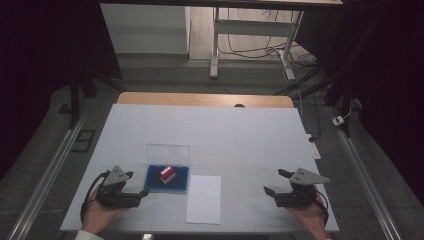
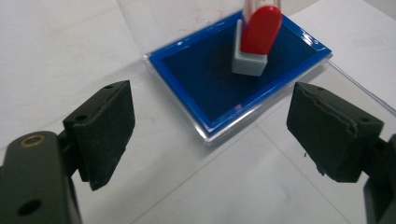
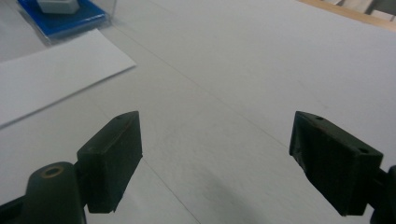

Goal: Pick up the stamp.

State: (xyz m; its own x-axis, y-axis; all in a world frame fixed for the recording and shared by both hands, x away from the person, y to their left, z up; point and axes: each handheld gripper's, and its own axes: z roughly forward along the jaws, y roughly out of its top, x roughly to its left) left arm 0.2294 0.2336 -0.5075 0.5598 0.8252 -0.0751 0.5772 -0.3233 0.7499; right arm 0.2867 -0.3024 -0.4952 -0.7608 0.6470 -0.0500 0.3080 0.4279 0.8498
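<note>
A wide white-covered worktop [image 1: 210, 130] carries the scene, a blank white rectangular sheet of paper [image 1: 204, 198] lying near its front edge. Just beside the sheet's far left corner sits a blue ink pad in a clear plastic case [image 1: 167, 179], lid stood open, with a red-and-grey rubber stamp [image 1: 167, 174] resting on it. The left gripper [image 1: 138, 187] lies low just left of the pad, fingers [image 2: 100, 130] spread wide with nothing between them; the right gripper [image 1: 274, 183] waits well apart, equally spread and empty. This looks like the approach step: next, one gripper likely needs to line up on the stamp's red handle and pinch it squarely.
</note>
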